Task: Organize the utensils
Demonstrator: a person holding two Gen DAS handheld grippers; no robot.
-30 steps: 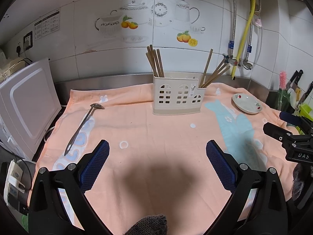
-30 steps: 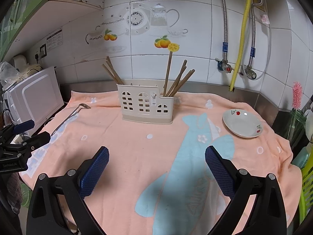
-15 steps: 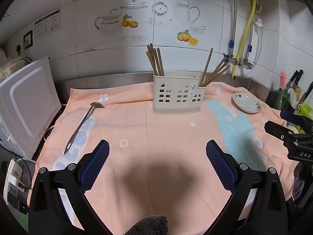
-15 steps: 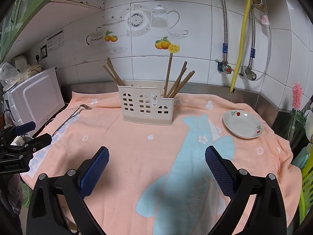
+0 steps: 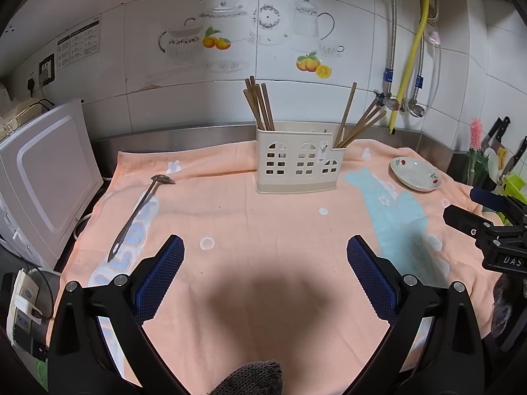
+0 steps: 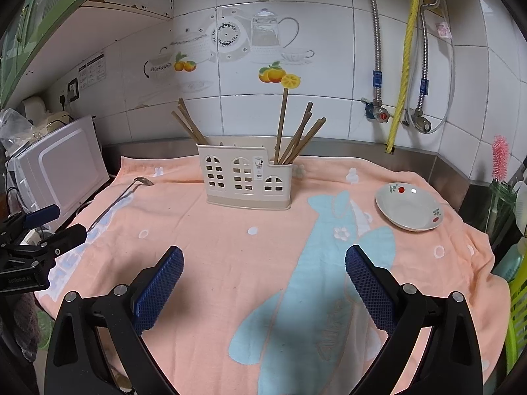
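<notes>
A: Looking through the left wrist camera, what shows?

B: The left gripper (image 5: 265,250) hangs above the peach towel (image 5: 250,230), jaws spread wide, empty. A metal ladle (image 5: 140,209) lies flat on the towel's left part. The cream utensil holder (image 5: 298,159) stands at the back, chopsticks (image 5: 260,107) upright in its end compartments.

A: And the right wrist camera?

B: The right gripper (image 6: 264,258) is likewise agape, holding nothing. A small dish (image 6: 408,207) sits right of the holder, well apart from it.
</notes>
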